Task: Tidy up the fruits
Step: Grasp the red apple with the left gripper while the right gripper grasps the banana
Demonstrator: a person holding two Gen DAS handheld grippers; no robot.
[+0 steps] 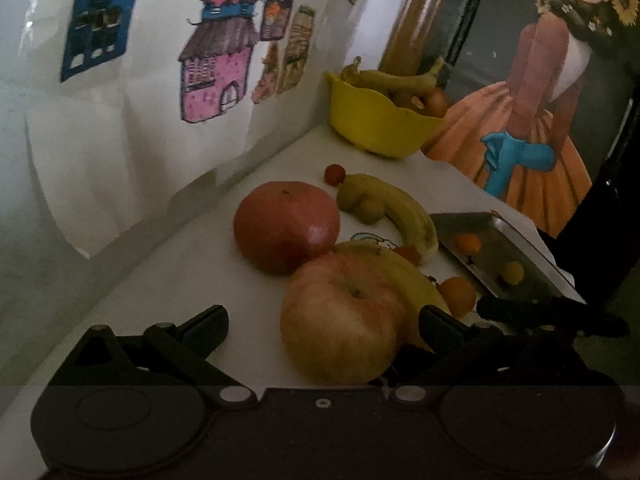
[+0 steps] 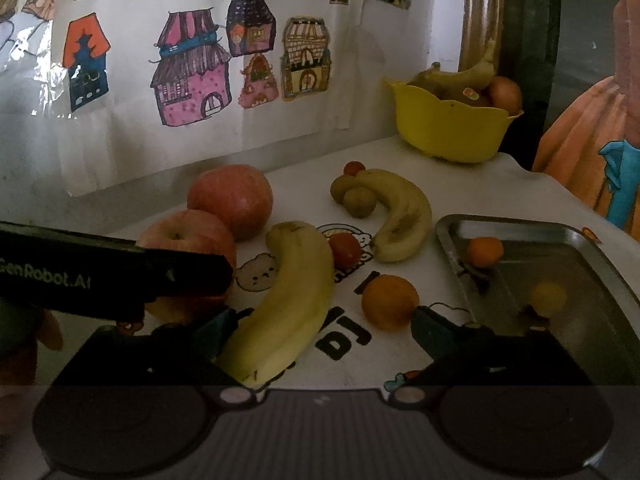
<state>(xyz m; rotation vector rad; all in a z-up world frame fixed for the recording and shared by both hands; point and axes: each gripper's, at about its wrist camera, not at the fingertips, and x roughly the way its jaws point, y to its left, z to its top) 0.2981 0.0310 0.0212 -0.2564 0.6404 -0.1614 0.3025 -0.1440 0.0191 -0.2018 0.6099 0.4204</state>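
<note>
On the white bench (image 2: 304, 156) we see, from the left, two blushed red-yellow apples (image 2: 230, 196) touching each other, the nearer apple (image 1: 344, 320) sitting between our left tongs (image 1: 324, 328), which stand spread without pressing it. Next lies a long yellow banana (image 2: 292, 300), its near end between our right tongs (image 2: 320, 332), also spread wide. Beside it sits an orange (image 2: 390, 302), then the steel tray (image 2: 448, 228) holding two small citrus fruits.

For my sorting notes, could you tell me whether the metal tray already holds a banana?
No, the metal tray holds only two small round fruits; both loose bananas lie on the table.
</note>
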